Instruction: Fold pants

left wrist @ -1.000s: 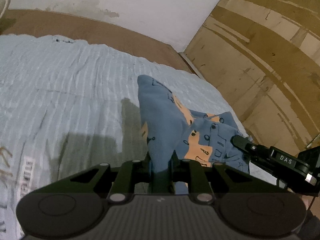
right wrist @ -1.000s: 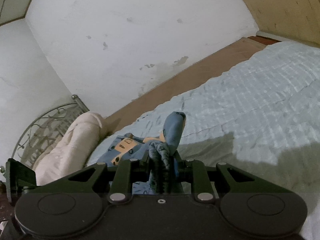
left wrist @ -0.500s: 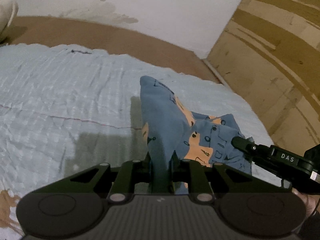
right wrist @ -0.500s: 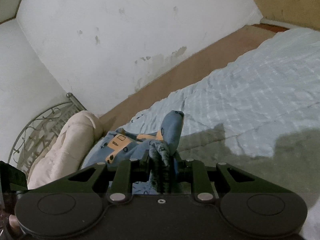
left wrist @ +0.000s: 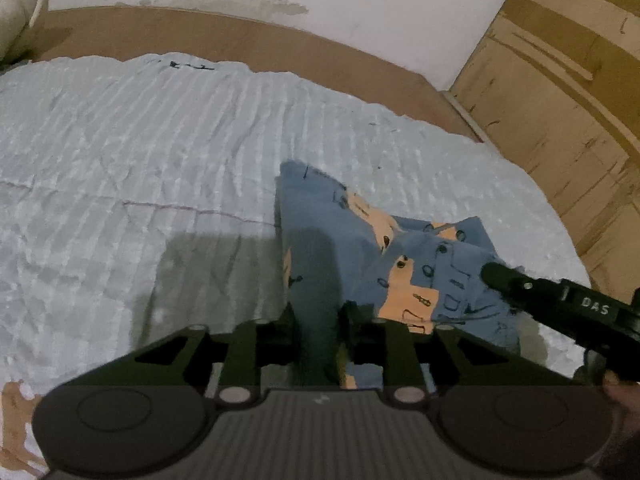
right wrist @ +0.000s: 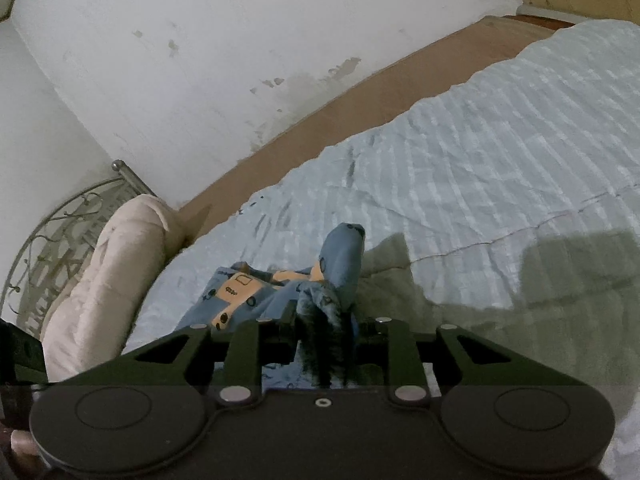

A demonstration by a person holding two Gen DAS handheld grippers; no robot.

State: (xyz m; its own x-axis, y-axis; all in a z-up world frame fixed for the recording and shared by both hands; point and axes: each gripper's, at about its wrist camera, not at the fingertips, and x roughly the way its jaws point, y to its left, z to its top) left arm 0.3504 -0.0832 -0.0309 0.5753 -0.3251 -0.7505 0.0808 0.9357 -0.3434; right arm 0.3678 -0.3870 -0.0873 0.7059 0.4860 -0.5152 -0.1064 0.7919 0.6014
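Note:
Blue pants [left wrist: 440, 264] with orange patches lie bunched on a pale blue bedspread [left wrist: 160, 160]. One leg runs forward from my left gripper [left wrist: 320, 312]. Its jaws are opening, with the blue cloth still filling the gap between them. At the right of the left wrist view, a finger of my right gripper [left wrist: 520, 288] reaches over the pants. In the right wrist view the pants [right wrist: 240, 292] spread out to the left. My right gripper [right wrist: 326, 316] holds a gathered bunch of cloth. Its jaws are opening too.
A cream rolled quilt [right wrist: 100, 280] lies against a metal headboard [right wrist: 52, 232] at the left end of the bed. A wooden wardrobe [left wrist: 560, 80] stands at the other end. A brown mattress strip [left wrist: 240, 40] runs along the stained white wall.
Both grippers have sunk toward the bedspread with the pants, and the raised leg now lies lower. The right gripper's fingers stand slightly further apart than before.

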